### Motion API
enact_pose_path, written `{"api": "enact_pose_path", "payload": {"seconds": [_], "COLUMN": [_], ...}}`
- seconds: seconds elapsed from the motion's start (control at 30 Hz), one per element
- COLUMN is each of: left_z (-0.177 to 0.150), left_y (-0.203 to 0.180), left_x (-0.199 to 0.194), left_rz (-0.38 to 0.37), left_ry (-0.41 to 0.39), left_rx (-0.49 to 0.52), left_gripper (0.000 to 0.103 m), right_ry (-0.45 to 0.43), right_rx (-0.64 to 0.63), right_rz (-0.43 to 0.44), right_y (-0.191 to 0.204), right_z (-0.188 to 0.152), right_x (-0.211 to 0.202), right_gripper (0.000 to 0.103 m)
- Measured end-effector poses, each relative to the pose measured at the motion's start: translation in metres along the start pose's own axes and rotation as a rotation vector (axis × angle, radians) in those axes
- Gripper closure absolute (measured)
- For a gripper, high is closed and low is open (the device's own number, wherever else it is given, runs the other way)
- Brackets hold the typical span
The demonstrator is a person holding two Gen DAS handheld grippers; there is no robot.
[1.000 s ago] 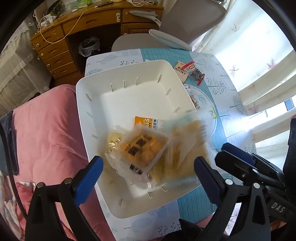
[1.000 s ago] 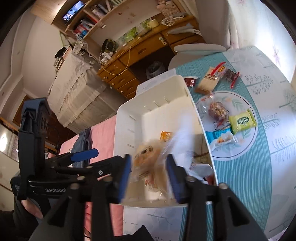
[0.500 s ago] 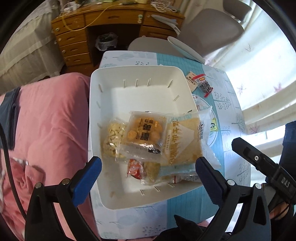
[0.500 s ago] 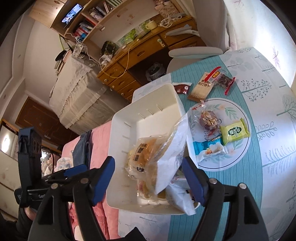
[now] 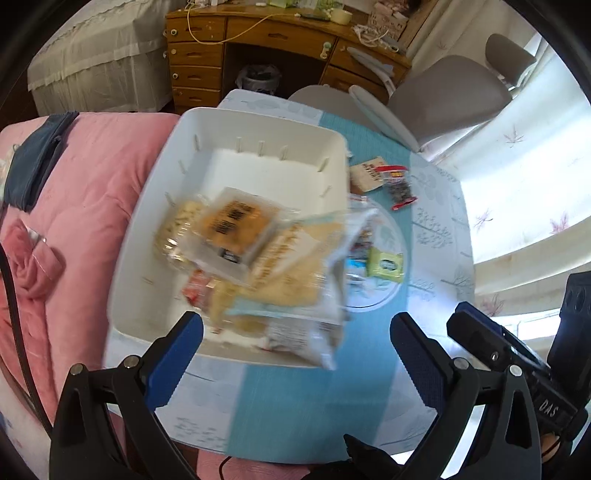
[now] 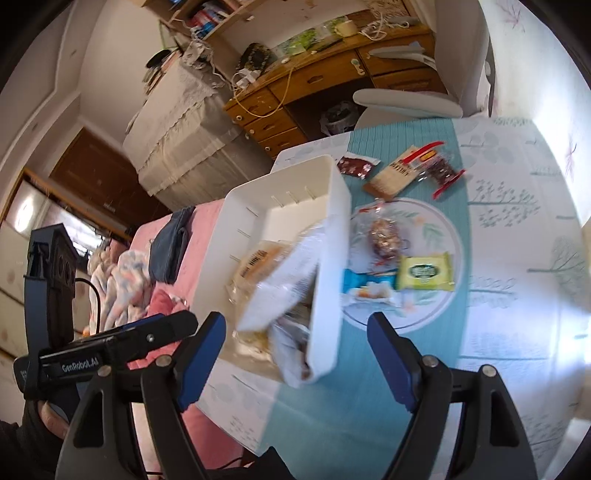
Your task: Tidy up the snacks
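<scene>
A white bin on the table holds a heap of clear snack bags; one bag hangs over its near rim. A round plate right of the bin carries a green packet, a blue-white packet and a clear bag of brown snacks. My left gripper is open and empty above the bin's near edge. My right gripper is open and empty, above the bin's near right corner.
Beyond the plate lie a tan packet, a red-trimmed clear packet and a dark red packet. A grey chair and a wooden desk stand behind the table. A pink quilt lies left of it.
My right gripper opened and let go of the snack bags, which now lie in the bin. Both grippers pulled back toward the table's near edge.
</scene>
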State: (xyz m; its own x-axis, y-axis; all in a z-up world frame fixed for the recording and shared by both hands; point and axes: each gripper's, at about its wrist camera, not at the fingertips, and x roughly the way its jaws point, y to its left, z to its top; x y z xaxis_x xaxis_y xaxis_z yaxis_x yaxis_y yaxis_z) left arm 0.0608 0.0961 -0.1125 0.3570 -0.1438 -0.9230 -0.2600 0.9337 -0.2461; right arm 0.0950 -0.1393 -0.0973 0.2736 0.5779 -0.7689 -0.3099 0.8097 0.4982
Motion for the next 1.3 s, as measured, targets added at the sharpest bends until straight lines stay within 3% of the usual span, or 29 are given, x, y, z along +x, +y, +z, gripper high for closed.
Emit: {"api": "enact_pose_path", "payload": {"seconds": [0.3,0.6,0.97,1.3], "left_z": [-0.035,-0.059,-0.068,-0.067], "left_y": [-0.067,-0.101,-0.119,-0.117], "left_x": [-0.002,-0.001,0.022,0.065], "left_rz": [-0.036,-0.047,-0.029,-0.021], "left_ry": [-0.08,-0.098,-0.028,-0.065], "left_rx": [-0.029,-0.035,-0.005,-0.135], "left_gripper": [0.002,0.002,0.002,0.002], "right_ry": [-0.01,-0.068,-0.141,-0.153], "right_rx": [-0.083,-0.101,-0.136,-0.306], "right_rz": [-0.044,-0.12,-0.196,-0.286], "right_y": [-0.045,-0.085,-0.101,-0.101], "right_z": [-0.009,-0.015,-0.002,0.014], "right_x": [-0.044,-0.07,-0.069,-0.045], "right_gripper": [0.023,0.023,0.023,0.023]}}
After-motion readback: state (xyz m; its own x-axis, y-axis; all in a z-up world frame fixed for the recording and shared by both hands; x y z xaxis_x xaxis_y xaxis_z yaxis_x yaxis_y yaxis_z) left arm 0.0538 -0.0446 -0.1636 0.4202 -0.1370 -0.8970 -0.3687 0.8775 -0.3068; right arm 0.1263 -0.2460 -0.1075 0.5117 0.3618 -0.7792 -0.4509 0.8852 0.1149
